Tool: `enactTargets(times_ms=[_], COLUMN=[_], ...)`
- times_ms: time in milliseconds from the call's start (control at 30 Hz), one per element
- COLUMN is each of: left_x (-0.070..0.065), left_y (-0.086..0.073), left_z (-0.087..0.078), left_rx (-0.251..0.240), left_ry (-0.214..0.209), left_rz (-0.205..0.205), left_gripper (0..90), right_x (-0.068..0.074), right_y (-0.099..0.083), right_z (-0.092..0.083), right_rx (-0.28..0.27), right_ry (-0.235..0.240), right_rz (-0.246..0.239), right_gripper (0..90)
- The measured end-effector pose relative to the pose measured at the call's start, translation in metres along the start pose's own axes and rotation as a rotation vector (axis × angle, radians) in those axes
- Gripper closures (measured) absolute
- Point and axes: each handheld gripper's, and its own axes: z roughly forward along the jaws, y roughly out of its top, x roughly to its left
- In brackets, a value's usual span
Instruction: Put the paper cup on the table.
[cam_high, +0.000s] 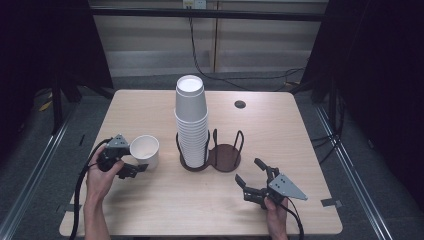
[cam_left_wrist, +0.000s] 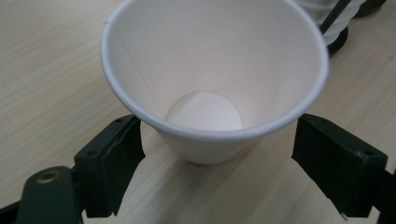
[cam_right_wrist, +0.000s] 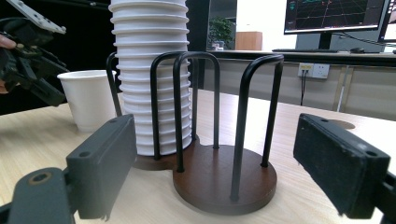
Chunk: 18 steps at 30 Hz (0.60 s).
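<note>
High view: a white paper cup (cam_high: 145, 150) stands upright, mouth up, on the desk (cam_high: 150, 210), toward its left edge and nearer the front than the back. The left tool (cam_high: 131, 160) sits at the cup's left side, held in a hand that comes in from the front edge, with one jaw along the near side of the cup.

Left gripper view looks down into the cup (cam_left_wrist: 210, 60). The left tool (cam_left_wrist: 217, 154) is wide: its two jaws stand either side of the cup's lower half, and each pad shows a gap to the wall, so the cup is between them but not pinched.

Near the middle of the desk is a dark two-ring rack (cam_high: 225, 157) with black wire hoops. Its left ring carries a tall stack (cam_high: 191, 120) of white cups, which rises well above the hoops. The right ring is bare wood. The cup stands just left of the rack, apart from it.

The right tool (cam_high: 248, 170) lies toward the front right of the desk, near the rack's right ring but clear of it, jaws pointing at the rack. Right gripper view has the right tool (cam_right_wrist: 215, 172) wide with nothing between its jaws; beyond them are the rack (cam_right_wrist: 219, 179), the stack (cam_right_wrist: 149, 70), the cup (cam_right_wrist: 88, 98) and, farther left, the left tool (cam_right_wrist: 35, 70). A small dark hole (cam_high: 240, 104) sits near the desk's back edge.
</note>
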Motion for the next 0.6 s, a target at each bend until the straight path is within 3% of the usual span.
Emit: enactTargets(times_ms=[200,367,500,600], left_x=[-0.007,-0.015,-0.023,-0.029], left_y=[-0.008,-0.012,-0.015,-0.017], left_z=[-0.015,-0.023,-0.026,-0.026], left_rx=[-0.142,-0.237,-0.359,-0.451], left_ry=[0.030,0.062,0.024,0.048], left_rz=[-0.061,-0.082,-0.096,-0.116], left_gripper=[15.7,15.8,16.0,16.0], right_x=[0.000,0.000,0.000,0.000], right_y=[0.000,0.000,0.000,0.000], right_z=[0.000,0.000,0.000,0.000], right_rx=[0.000,0.000,0.000,0.000], right_ry=[0.001,0.001,0.001,0.000], right_rz=[0.000,0.000,0.000,0.000], right_gripper=[13.1,13.1,13.1,13.1])
